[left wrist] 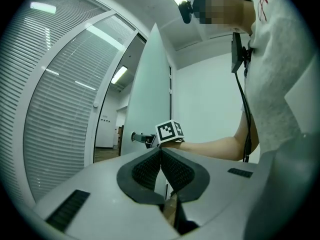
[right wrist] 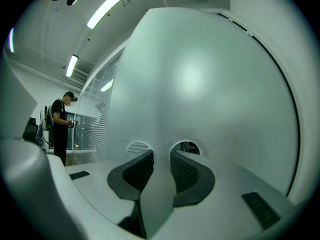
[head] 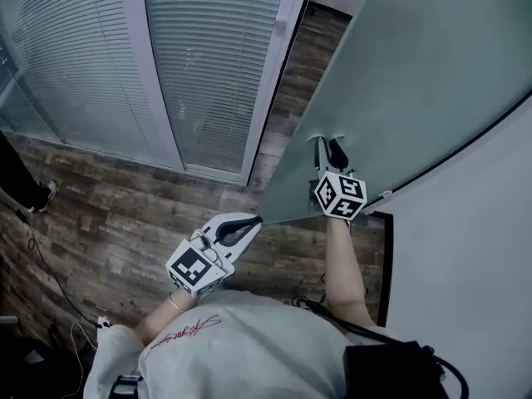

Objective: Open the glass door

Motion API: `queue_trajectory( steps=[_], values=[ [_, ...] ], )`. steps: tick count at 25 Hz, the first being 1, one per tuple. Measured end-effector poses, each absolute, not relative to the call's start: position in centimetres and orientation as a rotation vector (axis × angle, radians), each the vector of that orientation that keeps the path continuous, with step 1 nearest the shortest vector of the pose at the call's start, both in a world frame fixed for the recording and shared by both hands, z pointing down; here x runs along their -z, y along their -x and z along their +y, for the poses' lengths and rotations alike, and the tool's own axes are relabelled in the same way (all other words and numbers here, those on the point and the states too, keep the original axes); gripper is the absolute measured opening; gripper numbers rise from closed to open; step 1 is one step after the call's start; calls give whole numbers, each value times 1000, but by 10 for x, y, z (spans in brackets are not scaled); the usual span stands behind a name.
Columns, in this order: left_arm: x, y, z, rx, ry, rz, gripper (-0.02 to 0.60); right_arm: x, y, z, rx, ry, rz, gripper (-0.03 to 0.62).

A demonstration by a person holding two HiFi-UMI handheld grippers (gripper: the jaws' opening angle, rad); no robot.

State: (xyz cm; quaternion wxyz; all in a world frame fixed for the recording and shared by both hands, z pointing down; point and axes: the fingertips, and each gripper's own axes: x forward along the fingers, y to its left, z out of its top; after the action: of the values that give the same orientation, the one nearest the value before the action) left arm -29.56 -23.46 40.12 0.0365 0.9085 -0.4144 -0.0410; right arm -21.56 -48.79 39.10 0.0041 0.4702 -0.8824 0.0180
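The frosted glass door stands swung partly inward, its free edge running down the middle of the head view. My right gripper reaches level to the door and is shut on the door handle, a grey strip filling the gap between its pads, below two round holes in the glass. In the left gripper view the handle juts from the door with the right gripper's marker cube on it. My left gripper is shut with nothing in it, its tips right by the door's free edge.
A glazed wall with closed blinds and white frames lies left of the door. The floor is wood plank, with cables and someone's shoe at the left. A white wall is at the right. A person stands beyond the glass.
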Motion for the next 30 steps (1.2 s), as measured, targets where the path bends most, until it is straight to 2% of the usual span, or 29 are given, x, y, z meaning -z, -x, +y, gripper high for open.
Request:
queue_trajectory(
  steps=[14, 30],
  values=[
    [-411, 239, -188, 143, -2710, -1392, 18, -390, 192, -443, -58, -1354, -2855, 112],
    [-409, 227, -122, 139, -2671, -1530, 18, -393, 158, -396, -64, -1314, -2875, 112]
  ],
)
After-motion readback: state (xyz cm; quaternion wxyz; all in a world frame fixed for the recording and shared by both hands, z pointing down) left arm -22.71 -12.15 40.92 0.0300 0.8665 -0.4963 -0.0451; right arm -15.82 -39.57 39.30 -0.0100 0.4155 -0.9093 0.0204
